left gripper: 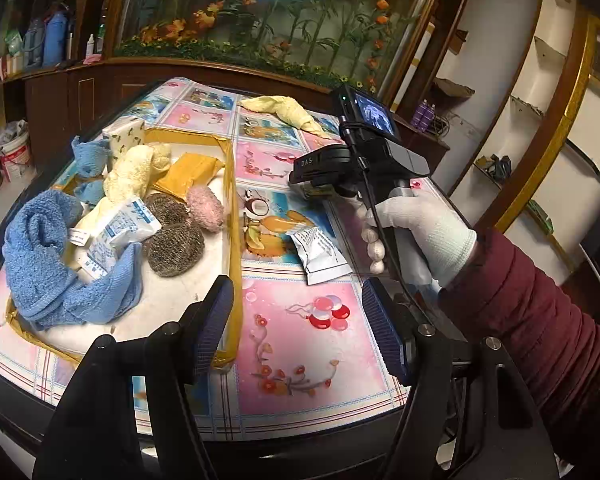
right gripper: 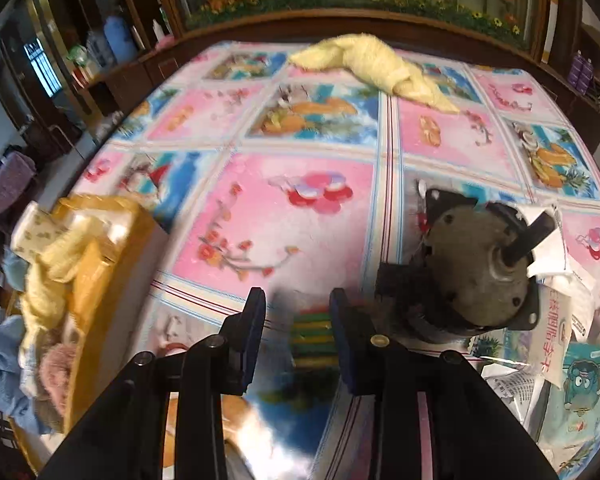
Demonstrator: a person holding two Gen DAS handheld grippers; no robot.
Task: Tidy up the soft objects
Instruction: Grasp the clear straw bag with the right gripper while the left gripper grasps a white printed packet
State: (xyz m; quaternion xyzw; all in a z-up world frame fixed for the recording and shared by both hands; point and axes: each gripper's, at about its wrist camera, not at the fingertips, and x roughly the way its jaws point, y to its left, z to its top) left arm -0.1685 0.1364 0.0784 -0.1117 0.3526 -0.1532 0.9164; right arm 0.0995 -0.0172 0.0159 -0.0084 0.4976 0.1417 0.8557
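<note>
- Both my grippers stand apart and empty: left gripper [left gripper: 296,320] beside the yellow tray [left gripper: 230,160], right gripper [right gripper: 298,330] over a striped sponge [right gripper: 312,330]
- Yellow towel [right gripper: 380,64], twisted, lies at the far table edge, well apart from the tray
- Light, limp, likely to sag, so I'd pinch the thick knotted middle

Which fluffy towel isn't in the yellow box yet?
The twisted pale yellow towel, lying alone at the table's far edge. The blue towel and cream towel already sit in the box.

Tray [right gripper: 112,240] contents – motion-blurred | striped object [right gripper: 312,332] – identity indistinct | packets [right gripper: 580,360] – cut off at frame edge
</note>
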